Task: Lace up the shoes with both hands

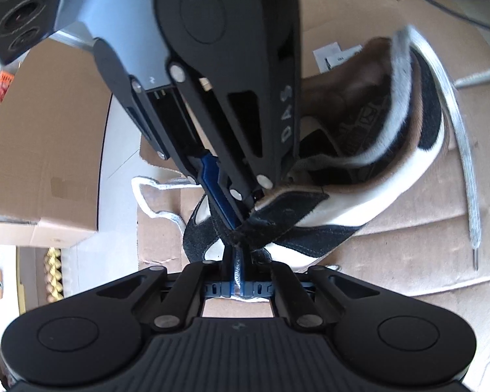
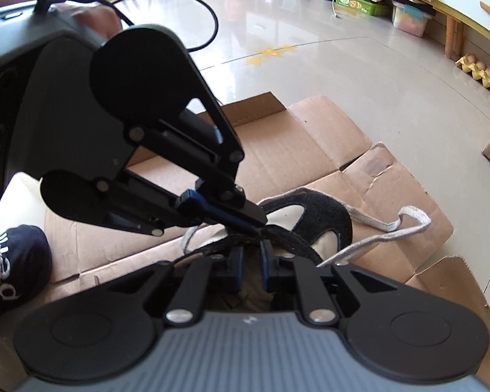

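Note:
A white, black and brown sneaker (image 1: 392,170) lies on flattened cardboard, its opening turned toward the left wrist camera. My right gripper (image 1: 243,220) comes down from the top and is shut on the end of the black suede eyelet flap (image 1: 287,207), with the jaws a narrow gap apart. My left gripper (image 1: 238,261) is shut just below that flap, seemingly on a bit of grey-white lace. The loose lace (image 1: 467,170) trails off to the right. In the right wrist view, my right gripper (image 2: 251,251) meets my left gripper (image 2: 259,227) at the sneaker (image 2: 323,219), with lace (image 2: 408,225) looping beyond.
Flattened cardboard (image 2: 277,150) covers a glossy tiled floor. A closed cardboard box (image 1: 49,147) stands at the left. A dark slipper with white letters (image 2: 16,261) sits nearby, a black cable (image 2: 212,23) loops behind, and an egg tray (image 2: 483,75) lies by low furniture.

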Available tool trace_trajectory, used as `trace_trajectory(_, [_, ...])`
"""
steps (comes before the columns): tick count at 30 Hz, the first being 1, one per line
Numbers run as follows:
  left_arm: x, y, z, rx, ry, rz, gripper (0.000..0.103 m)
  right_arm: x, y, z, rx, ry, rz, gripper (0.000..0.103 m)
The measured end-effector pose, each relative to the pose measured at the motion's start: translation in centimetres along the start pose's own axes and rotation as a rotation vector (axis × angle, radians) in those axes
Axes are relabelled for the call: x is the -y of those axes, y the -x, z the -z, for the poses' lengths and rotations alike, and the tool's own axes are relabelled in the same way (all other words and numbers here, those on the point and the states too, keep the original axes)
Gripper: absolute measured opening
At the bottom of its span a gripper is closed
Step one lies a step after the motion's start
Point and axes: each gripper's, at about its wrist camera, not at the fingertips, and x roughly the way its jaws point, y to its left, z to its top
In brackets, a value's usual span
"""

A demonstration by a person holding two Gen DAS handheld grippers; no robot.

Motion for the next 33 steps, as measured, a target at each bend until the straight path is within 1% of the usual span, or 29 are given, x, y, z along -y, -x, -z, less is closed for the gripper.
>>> trace_trajectory(1, [-0.3, -0.1, 0.0, -0.015, 0.025, -0.004, 0.022, 0.0, 0.1, 0.1, -0.001, 0.001, 0.006, 0.015])
trace_trajectory(3, [-0.7, 0.0, 0.1, -0.026, 0.068, -0.024, 0.040, 0.2, 0.1, 0.2, 0.004, -0.003, 0.015, 0.019])
trace_trajectory(4, [-1.0, 0.1, 0.3, -0.026, 0.089, -0.014, 0.047, 0.3, 0.2, 0.3, 0.005, -0.009, 0.015, 0.021])
trace_trajectory(5, [-1.4, 0.3, 0.4, -0.026, 0.113, -0.002, 0.049, 0.4, 0.2, 0.3, 0.006, -0.011, 0.014, 0.021])
trace_trajectory(7, [-2.3, 0.6, 0.7, -0.027, 0.194, 0.041, 0.051, 0.4, 0.3, 0.3, 0.006, -0.006, 0.014, 0.021])
trace_trajectory(10, [-4.4, 1.0, 1.6, -0.013, 0.414, 0.135, 0.051, 0.3, 0.3, 0.3, 0.005, 0.002, 0.021, 0.020])
trace_trajectory(11, [-5.1, 1.1, 2.0, -0.002, 0.495, 0.150, 0.050, 0.3, 0.3, 0.3, 0.004, 0.003, 0.023, 0.020])
trace_trajectory(13, [-6.4, 1.4, 2.9, 0.021, 0.657, 0.180, 0.042, 0.3, 0.3, 0.3, 0.004, 0.005, 0.026, 0.020])
trace_trajectory(14, [-7.1, 1.4, 3.4, 0.031, 0.737, 0.194, 0.041, 0.3, 0.3, 0.3, 0.004, 0.006, 0.028, 0.020])
trace_trajectory(17, [-8.5, 1.0, 4.9, 0.052, 0.967, 0.237, 0.027, 0.2, 0.2, 0.3, 0.001, 0.006, 0.031, 0.020])
trace_trajectory(18, [-8.7, 0.5, 5.5, 0.057, 1.038, 0.262, 0.020, 0.2, 0.2, 0.3, 0.000, 0.003, 0.032, 0.020])
trace_trajectory(19, [-8.9, 0.0, 6.2, 0.063, 1.109, 0.287, 0.016, 0.2, 0.2, 0.3, -0.001, -0.001, 0.033, 0.020])
trace_trajectory(20, [-9.1, -0.5, 6.8, 0.068, 1.181, 0.311, 0.015, 0.2, 0.2, 0.3, -0.001, -0.004, 0.034, 0.020])
trace_trajectory(22, [-9.5, -1.4, 8.0, 0.079, 1.323, 0.361, 0.008, 0.2, 0.1, 0.3, -0.001, -0.016, 0.034, 0.019])
trace_trajectory(25, [-10.1, -2.9, 9.9, 0.095, 1.537, 0.437, 0.003, 0.4, 0.1, 0.4, 0.000, -0.041, 0.029, 0.019])
trace_trajectory(27, [-10.5, -3.9, 11.0, 0.105, 1.674, 0.490, 0.002, 0.5, 0.1, 0.4, 0.003, -0.054, 0.027, 0.019])
trace_trajectory(30, [-10.1, -4.7, 11.4, 0.113, 1.782, 0.605, 0.002, 0.8, 0.1, 0.5, 0.010, -0.085, 0.018, 0.019])
trace_trajectory(33, [-9.2, -4.8, 12.6, 0.126, 1.911, 0.699, 0.000, 1.2, -0.1, 0.5, 0.000, -0.135, 0.009, 0.020])
